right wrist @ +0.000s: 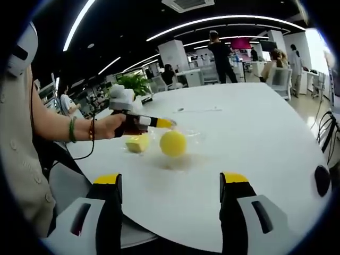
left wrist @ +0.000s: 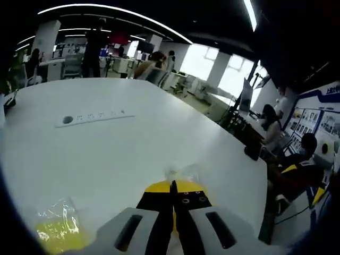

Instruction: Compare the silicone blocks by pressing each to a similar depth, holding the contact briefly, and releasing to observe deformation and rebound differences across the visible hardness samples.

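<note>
Open-plan office space with strip lights and seated people lies behind a large white bench, on which the samples sit. Landmark: the round yellow silicone ball-shaped block in a clear plastic wrapper, near the bench's middle in the right gripper view. Just beside it, towards the person's forearm, lies a smaller pale-yellow squarish silicone block, also in clear wrapping. The left gripper, held in the person's hand, reaches in just above and behind the ball, its yellow-tipped jaws clenched together, probably so the closed tip can act as a single blunt presser. Its own view shows the jaws meeting over a scrap of clear wrapper on the bench, and whether they pinch the film or just touch it I cannot tell. The right gripper hangs back, well apart from the ball on the near side, jaws released and spread wide, seemingly waiting. A yellow wrapped sample is cut off at the left gripper view's edge, too blurred to identify. Beyond the ball lies a white power strip.
</note>
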The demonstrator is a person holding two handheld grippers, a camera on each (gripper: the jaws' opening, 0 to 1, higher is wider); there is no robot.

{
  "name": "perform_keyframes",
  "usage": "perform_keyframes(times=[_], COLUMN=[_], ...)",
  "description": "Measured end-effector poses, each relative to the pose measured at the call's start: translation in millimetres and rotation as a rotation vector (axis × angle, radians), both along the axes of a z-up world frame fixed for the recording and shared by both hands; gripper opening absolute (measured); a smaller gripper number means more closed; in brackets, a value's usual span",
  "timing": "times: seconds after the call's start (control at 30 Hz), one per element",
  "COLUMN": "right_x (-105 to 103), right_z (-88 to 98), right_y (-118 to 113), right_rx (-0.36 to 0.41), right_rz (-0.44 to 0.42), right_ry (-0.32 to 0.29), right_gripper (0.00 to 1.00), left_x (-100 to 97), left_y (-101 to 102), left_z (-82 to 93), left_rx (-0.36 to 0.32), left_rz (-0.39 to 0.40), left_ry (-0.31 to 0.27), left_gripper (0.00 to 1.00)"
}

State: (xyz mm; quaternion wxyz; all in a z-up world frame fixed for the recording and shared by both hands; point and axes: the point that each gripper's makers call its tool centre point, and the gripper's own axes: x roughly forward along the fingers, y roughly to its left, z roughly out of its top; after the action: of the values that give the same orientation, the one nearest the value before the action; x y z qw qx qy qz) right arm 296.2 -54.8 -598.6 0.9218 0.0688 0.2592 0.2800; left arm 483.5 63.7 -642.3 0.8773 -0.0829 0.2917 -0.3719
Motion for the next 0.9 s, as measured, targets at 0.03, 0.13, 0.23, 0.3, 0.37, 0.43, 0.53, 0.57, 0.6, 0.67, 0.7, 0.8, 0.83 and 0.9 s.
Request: perform_keyframes(times=[0.03, 0.13, 0.23, 0.3, 0.37, 0.43, 0.53, 0.57, 0.6, 0.67, 0.7, 0.8, 0.83, 0.9], right_x=[-0.7, -2.8, -4.8, -5.7, -6.9, -7.7, -9.5, -10.4, -11.0, -12.3, -13.0, -14.6, -15.2, -15.7], right_z=[1.0, 2.9, 7.5, 9.8, 12.7, 15.7, 20.1, 21.4, 21.9, 23.0, 23.7, 27.2, 28.9, 30.7], right_y=[0.0, 0.1, 1.1, 1.5, 2.5, 3.9, 6.1, 6.8, 7.2, 7.8, 8.2, 9.4, 10.4, 11.4], right_rx=[0.000, -0.005, -0.009, -0.014, -0.020, -0.021, -0.027, -0.033, -0.036, -0.047, -0.052, -0.058, -0.058, -0.065], right_rz=[-0.001, -0.001, 0.001, 0.001, 0.004, 0.006, 0.008, 0.009, 0.011, 0.012, 0.014, 0.013, 0.013, 0.016], right_ry=[-0.003, -0.009, -0.023, -0.029, -0.035, -0.042, -0.051, -0.055, -0.055, -0.057, -0.059, -0.064, -0.067, -0.072], right_gripper=[0.69, 0.69, 0.69, 0.69, 0.69, 0.69, 0.69, 0.69, 0.69, 0.69, 0.69, 0.70, 0.70, 0.70], left_x=[-1.6, -5.4, -9.4, -12.0, -14.1, -15.6, -18.2, -19.1, -19.6, -20.7, -21.6, -22.7, -22.5, -23.1], left_y=[-0.4, -1.8, -1.6, -1.2, -0.4, 1.0, 3.3, 4.6, 5.7, 7.9, 9.3, 13.4, 15.7, 18.2], left_z=[3.2, 10.0, 17.5, 22.3, 26.3, 29.9, 35.5, 37.1, 38.5, 40.4, 42.2, 46.2, 48.1, 50.3], left_rx=[0.000, 0.005, 0.018, 0.018, 0.026, 0.038, 0.036, 0.037, 0.037, 0.035, 0.032, 0.025, 0.023, 0.012], left_rz=[-0.004, -0.022, -0.035, -0.042, -0.051, -0.060, -0.069, -0.069, -0.069, -0.067, -0.068, -0.068, -0.064, -0.063], left_ry=[-0.006, -0.027, -0.056, -0.070, -0.089, -0.113, -0.132, -0.136, -0.142, -0.142, -0.144, -0.146, -0.152, -0.146], left_gripper=[0.00, 0.00, 0.00, 0.00, 0.00, 0.00, 0.00, 0.00, 0.00, 0.00, 0.00, 0.00, 0.00, 0.00])
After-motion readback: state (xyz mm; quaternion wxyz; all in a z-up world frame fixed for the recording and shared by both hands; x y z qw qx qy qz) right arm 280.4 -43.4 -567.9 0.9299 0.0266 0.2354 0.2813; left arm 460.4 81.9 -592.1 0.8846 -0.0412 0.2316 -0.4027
